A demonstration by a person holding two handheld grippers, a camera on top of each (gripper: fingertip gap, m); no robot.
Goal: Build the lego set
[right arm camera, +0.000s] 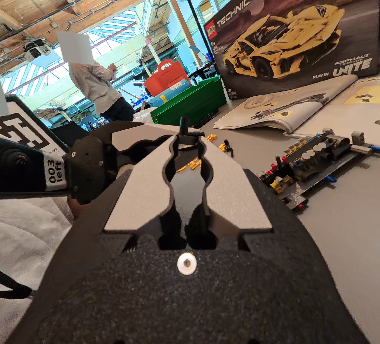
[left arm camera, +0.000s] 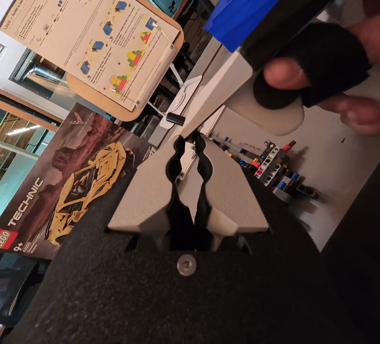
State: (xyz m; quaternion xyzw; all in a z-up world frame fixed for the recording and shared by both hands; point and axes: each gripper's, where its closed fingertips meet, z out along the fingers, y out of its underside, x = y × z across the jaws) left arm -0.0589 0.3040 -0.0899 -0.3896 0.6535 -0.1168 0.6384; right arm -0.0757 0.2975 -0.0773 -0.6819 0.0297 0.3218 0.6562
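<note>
My right gripper (right arm camera: pixel 187 140) is shut on a small black lego piece (right arm camera: pixel 183 126) with a short axle standing up from it. My left gripper (right arm camera: pixel 196 133) comes in from the left and its tips meet the same piece. In the left wrist view my left gripper (left arm camera: pixel 189 142) has its jaws nearly together, pinching something black at the very tips, and the right gripper (left arm camera: pixel 185 133) reaches down from the upper right to touch there. The partly built grey and black chassis (right arm camera: pixel 308 165) lies on the table to the right, apart from both grippers; it also shows in the left wrist view (left arm camera: pixel 273 167).
The set's box (right arm camera: pixel 298 32) stands at the back, with the open instruction booklet (right arm camera: pixel 283 112) in front of it. Loose yellow pieces (right arm camera: pixel 193 163) lie beyond the fingertips. A green bin (right arm camera: pixel 189 102) sits behind. An instruction sheet on a stand (left arm camera: pixel 92 32) is at the left. A person (right arm camera: pixel 98 87) stands far off.
</note>
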